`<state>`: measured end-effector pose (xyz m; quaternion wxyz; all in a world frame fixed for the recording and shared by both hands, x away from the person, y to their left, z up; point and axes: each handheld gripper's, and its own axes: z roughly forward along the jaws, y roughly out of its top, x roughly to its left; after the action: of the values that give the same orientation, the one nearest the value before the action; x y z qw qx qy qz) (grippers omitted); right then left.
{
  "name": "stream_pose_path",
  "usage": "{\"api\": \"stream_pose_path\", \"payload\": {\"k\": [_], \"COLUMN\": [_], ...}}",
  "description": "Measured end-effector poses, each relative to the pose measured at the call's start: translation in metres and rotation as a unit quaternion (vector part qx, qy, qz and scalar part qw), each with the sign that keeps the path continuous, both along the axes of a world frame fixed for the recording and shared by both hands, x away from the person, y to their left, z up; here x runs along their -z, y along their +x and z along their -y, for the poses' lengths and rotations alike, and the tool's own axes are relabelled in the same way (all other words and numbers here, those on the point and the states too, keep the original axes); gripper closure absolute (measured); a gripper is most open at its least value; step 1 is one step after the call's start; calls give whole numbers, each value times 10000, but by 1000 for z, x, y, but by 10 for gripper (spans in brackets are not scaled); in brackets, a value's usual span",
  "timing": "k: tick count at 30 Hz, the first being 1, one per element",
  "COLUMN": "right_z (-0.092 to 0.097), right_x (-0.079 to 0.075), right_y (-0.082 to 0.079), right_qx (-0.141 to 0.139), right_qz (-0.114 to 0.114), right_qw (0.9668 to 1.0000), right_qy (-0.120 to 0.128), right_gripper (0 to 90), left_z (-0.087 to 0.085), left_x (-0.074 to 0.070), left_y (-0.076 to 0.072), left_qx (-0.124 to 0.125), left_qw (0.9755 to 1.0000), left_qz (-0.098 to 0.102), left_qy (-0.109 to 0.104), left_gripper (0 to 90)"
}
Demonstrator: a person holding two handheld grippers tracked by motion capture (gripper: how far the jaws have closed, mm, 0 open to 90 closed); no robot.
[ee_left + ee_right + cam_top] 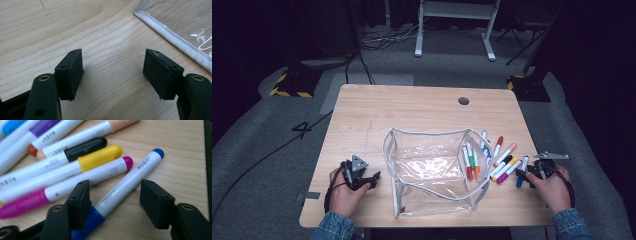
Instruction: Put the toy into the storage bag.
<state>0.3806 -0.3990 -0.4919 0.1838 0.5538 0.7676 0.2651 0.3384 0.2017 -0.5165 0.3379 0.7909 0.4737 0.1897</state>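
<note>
- While the blue marker [125, 185] lies between my right jaws, they stand spread around it: one pad is close against the barrel near the cap, the other well clear, so nothing is pinched yet.
- Seen from my right gripper [113, 202], the marker's long axis runs away from me and a little to one side, blue cap nearest my jaws, small blue tip at the far end; I judge a straight squeeze across the barrel is what the next move calls for.
- Relative to the clear pouch [432, 167], the blue marker [522, 171] is the outermost pen on the right-hand side, at the edge of the loose marker pile [502, 160], with the magenta, yellow and black ones between it and the pouch.
- My right gripper [524, 175] is right at it; my left gripper [373, 179] sits on the pouch's opposite side, so the right hand is plainly the nearer.
- My left gripper's [113, 75] jaws are spread over bare wood with nothing between them, the pouch's white-trimmed edge [172, 37] just beside.
- A few markers already lie inside the pouch, at its right end.
- Beneath everything is a pale wooden counter [412, 107]; round it, grey carpet, trailing cables and dark surroundings.
</note>
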Motion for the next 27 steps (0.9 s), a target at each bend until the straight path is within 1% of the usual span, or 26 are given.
{"api": "stream_pose_path", "payload": {"k": [1,2,3,4,5,6,9,11,15,16,17,18,19,21,26,27], "right_z": [2,2,3,5,5,8,10,10,11,12,12,13,13,13,6,6], "right_x": [-3,-3,-4,-5,-5,-7,-8,-8,-10,-14,-14,-16,-23,-30,-57,-57], "right_y": [-1,-1,-1,0,0,2,4,4,4,4,4,3,2,1,0,0], "right_qx": [-80,-80,-78,-73,-73,-42,-16,-9,-47,-67,-67,-84,-132,-176,-479,-479], "right_qz": [-97,-97,-142,-212,-212,-289,-359,-344,-339,-338,-338,-322,-301,-290,-171,-171], "right_qw": [9998,9998,9997,9995,9995,9993,9991,9992,9992,9992,9992,9993,9994,9994,9986,9986], "right_qy": [-130,-130,-157,-207,-207,-217,-209,-212,-202,-179,-179,-148,-134,-91,124,124], "right_gripper": [583,583,620,688,688,747,758,773,773,774,774,774,774,774,774,774], "left_z": [0,0,0,0,0,0,0,0,1,1,1,1,1,1,1,1], "left_x": [0,0,0,0,0,0,0,0,0,0,0,0,0,0,0,0], "left_y": [0,0,0,0,0,0,0,0,0,0,0,1,1,1,1,1], "left_qx": [6,6,10,16,18,25,24,20,-7,-1,-1,-1,-4,-2,-7,-7], "left_qw": [10000,10000,10000,10000,10000,10000,10000,10000,10000,10000,10000,10000,10000,10000,10000,10000], "left_qz": [2,2,4,7,0,6,-2,6,10,7,7,10,6,6,5,5], "left_qy": [5,5,10,15,19,22,19,8,-19,-23,-23,-19,-20,-20,-24,-24], "left_gripper": [326,325,325,323,323,323,322,321,321,317,315,315,313,312,312,312]}}
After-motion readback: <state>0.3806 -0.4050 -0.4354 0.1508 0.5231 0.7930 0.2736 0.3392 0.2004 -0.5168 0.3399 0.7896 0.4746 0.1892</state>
